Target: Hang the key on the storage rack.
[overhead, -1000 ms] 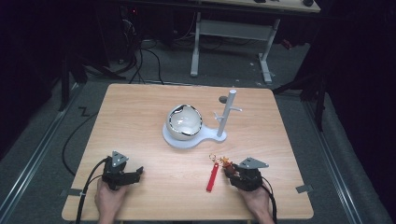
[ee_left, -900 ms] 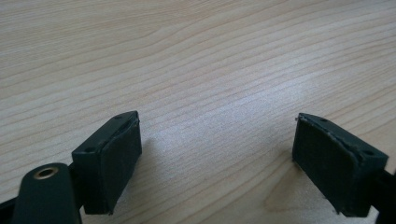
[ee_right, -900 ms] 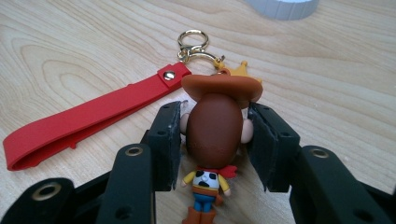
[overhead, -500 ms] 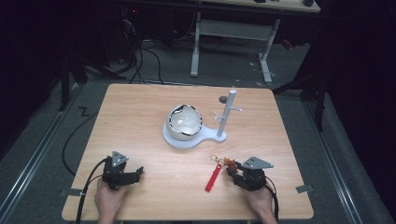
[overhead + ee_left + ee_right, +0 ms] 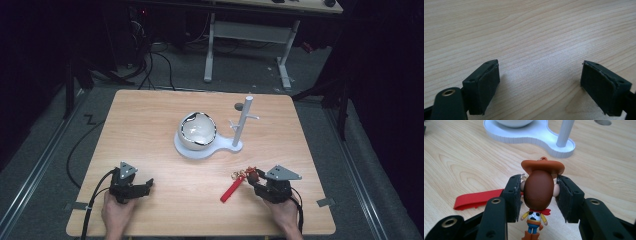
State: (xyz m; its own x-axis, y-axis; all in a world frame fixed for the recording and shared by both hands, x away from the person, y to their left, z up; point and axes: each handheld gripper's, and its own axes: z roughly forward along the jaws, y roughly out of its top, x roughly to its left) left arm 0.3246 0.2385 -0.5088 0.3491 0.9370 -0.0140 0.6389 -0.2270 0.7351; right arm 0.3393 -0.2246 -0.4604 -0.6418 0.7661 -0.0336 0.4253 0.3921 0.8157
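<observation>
High view gives me the wooden table (image 5: 150,125) first, and I place everything against the white stand (image 5: 207,147) near its middle. That stand has a flat base carrying a white bowl (image 5: 198,131) on its left part and an upright post (image 5: 242,122) with short pegs on its right part.

Toward me and to the left of the stand, well apart from it, my left tool (image 5: 134,186) sits low over bare wood; in the left gripper view its jaws stand wide apart with nothing between them (image 5: 540,85).

Toward me and to the right of the stand, my right tool (image 5: 254,179) is clamped on a cowboy figure keychain (image 5: 246,174). In the right gripper view the pads (image 5: 512,197) press both sides of the figure's brown head (image 5: 539,190), hat pointing toward the stand's base.

Its red strap (image 5: 231,190) trails from the figure toward the left tool's side, lying on the wood.
</observation>
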